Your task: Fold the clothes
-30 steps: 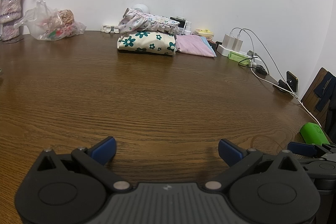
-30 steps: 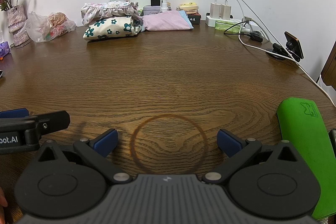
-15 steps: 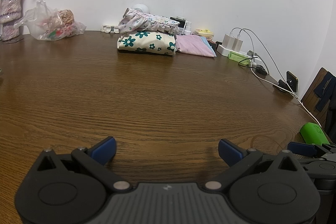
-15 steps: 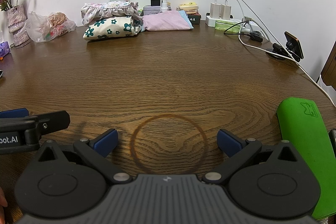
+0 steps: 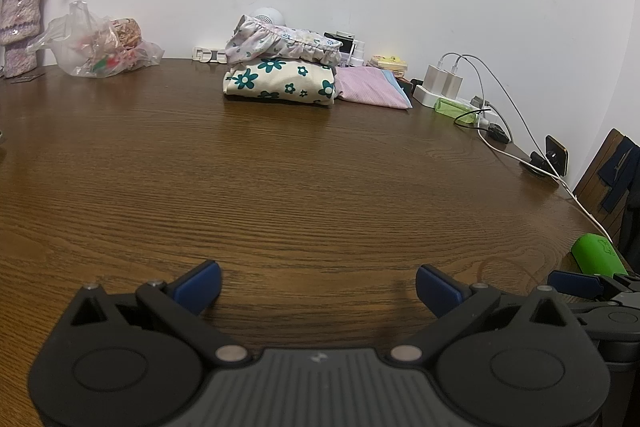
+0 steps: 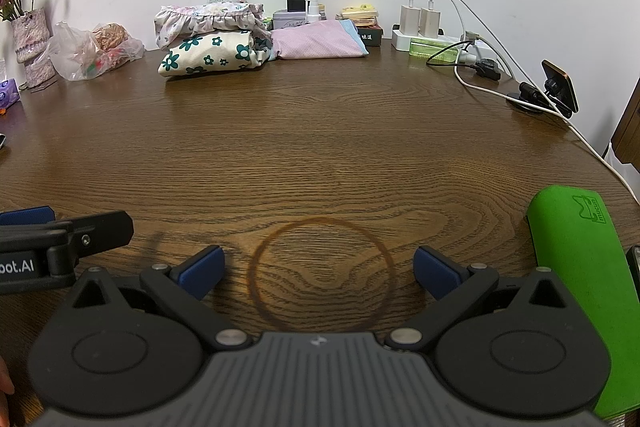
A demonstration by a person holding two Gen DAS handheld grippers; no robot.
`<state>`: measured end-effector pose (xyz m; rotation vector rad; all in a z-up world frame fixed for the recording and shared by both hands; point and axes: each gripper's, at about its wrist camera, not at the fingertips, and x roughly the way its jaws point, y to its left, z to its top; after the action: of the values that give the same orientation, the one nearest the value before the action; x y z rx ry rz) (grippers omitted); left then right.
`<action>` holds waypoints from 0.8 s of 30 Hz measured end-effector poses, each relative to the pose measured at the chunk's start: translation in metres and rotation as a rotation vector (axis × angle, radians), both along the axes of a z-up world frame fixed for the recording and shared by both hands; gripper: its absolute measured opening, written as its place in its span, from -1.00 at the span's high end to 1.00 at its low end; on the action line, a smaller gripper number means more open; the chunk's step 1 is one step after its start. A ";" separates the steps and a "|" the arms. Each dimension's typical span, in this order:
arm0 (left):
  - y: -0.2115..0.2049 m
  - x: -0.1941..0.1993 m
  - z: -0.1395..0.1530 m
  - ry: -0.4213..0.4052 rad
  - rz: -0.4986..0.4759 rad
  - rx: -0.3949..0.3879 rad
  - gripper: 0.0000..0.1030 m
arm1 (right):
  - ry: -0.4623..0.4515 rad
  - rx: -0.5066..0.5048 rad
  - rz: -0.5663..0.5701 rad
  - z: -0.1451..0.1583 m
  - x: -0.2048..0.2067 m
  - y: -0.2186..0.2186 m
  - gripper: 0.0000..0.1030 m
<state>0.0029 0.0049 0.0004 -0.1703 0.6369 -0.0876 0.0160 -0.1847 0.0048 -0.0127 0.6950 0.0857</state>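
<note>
**Two empty grippers low over the table, three folded garments by the wall**

The left gripper and right gripper each fill the bottom of their frame, jaws spread wide, two blue pads apiece, nothing between them. Under the right one a dark ring stain marks the brown wood-grain table. At lower right lies a smooth green case with an embossed logo.

Three garments sit upper centre, well apart from both grippers: a cream flowered bundle with a ruffled pale floral piece lying on it, and just beside them a flat pink folded cloth.

Further out are a crinkled plastic bag and a vase of dried flowers at upper left, then two white chargers with trailing cables and a phone on a stand at upper right.
</note>
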 end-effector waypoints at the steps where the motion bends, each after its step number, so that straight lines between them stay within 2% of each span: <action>1: 0.000 0.000 0.000 0.000 0.000 0.000 -1.00 | 0.000 0.000 0.000 0.000 0.000 0.000 -0.99; 24: 0.001 -0.001 0.001 -0.003 -0.005 -0.001 -1.00 | 0.000 -0.003 -0.002 0.000 0.000 0.001 -0.99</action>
<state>0.0021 0.0054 0.0013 -0.1694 0.6341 -0.0925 0.0160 -0.1840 0.0050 -0.0151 0.6951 0.0829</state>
